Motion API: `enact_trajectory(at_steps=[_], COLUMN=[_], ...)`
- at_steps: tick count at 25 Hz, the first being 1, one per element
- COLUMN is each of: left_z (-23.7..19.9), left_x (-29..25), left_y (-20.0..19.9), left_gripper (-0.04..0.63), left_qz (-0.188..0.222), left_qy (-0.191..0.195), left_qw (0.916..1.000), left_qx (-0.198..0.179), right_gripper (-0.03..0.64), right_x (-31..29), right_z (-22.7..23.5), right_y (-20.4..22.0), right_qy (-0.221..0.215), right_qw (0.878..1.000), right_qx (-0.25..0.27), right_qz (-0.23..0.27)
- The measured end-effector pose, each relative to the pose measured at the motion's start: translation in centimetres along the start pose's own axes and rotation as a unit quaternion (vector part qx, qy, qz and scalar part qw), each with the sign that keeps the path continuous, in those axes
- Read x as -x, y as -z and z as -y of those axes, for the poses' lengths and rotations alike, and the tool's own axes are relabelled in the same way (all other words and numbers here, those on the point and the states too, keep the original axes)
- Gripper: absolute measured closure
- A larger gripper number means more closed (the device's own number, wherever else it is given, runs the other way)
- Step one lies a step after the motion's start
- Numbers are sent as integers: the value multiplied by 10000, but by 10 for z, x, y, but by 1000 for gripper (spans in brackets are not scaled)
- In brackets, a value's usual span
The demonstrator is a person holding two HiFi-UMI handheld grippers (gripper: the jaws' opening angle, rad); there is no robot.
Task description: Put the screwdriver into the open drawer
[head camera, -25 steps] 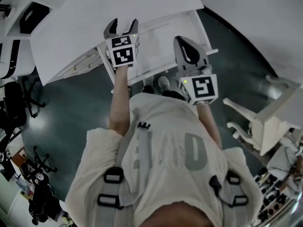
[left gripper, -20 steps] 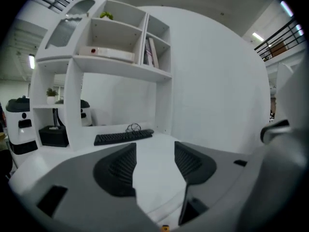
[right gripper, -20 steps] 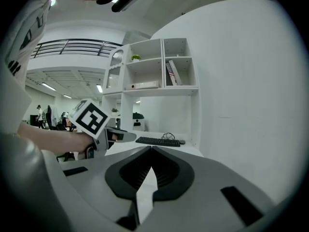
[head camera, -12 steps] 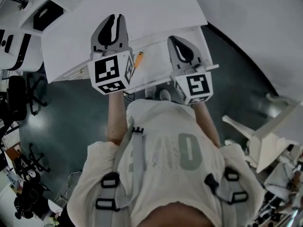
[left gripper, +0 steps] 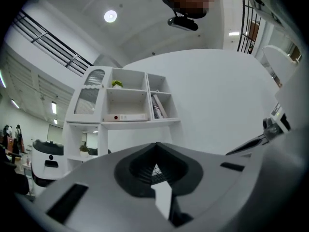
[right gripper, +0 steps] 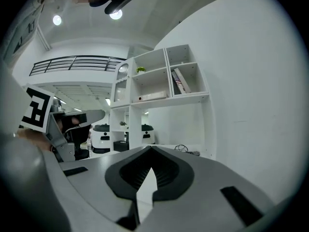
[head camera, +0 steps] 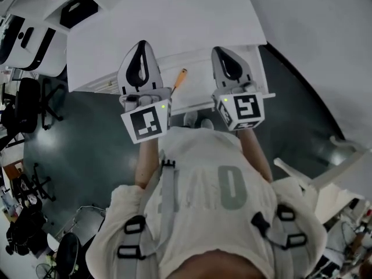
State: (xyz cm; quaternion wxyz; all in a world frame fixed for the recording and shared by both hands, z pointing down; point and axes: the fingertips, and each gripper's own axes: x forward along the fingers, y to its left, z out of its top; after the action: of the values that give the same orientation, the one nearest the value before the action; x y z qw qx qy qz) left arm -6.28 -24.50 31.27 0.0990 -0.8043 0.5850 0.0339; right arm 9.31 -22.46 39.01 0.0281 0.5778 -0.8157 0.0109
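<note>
The screwdriver (head camera: pixel 178 81), orange-handled with a dark shaft, lies loose in the open white drawer (head camera: pixel 197 102) under the white table (head camera: pixel 168 22). My left gripper (head camera: pixel 141 45) hangs above the drawer's left part, just left of the screwdriver and not touching it. Its jaws are shut and empty, as the left gripper view (left gripper: pixel 155 148) confirms. My right gripper (head camera: pixel 224 52) is level over the drawer's right part, also shut on nothing (right gripper: pixel 150 151). Both grippers point toward a white wall.
A white shelf unit (left gripper: pixel 126 100) with books and a small plant stands ahead against the wall. Black office chairs (head camera: pixel 32 100) are on the dark floor to the left. A white chair (head camera: pixel 325 176) lies at the right.
The left gripper's jaws went from open to shut, and it rose out of the drawer. The screwdriver now lies uncovered in the drawer. The right gripper shifted only a little.
</note>
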Motion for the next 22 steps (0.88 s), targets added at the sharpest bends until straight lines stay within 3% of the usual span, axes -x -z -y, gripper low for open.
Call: enact_trajectory(at_steps=[14, 22], left_z=[-8, -19], left_x=[18, 26], left_y=[19, 25], left_gripper=[591, 591], left_qz=[-310, -411], left_qy=[-285, -415], left_qw=[9991, 9982], left_qx=[28, -135], right_gripper=[612, 612], right_x=[0, 1], right_z=[-8, -8], right_y=[7, 13], right_qy=[-240, -218], right_qw=[9997, 9996], right_qx=[11, -64], right_qz=[-61, -148])
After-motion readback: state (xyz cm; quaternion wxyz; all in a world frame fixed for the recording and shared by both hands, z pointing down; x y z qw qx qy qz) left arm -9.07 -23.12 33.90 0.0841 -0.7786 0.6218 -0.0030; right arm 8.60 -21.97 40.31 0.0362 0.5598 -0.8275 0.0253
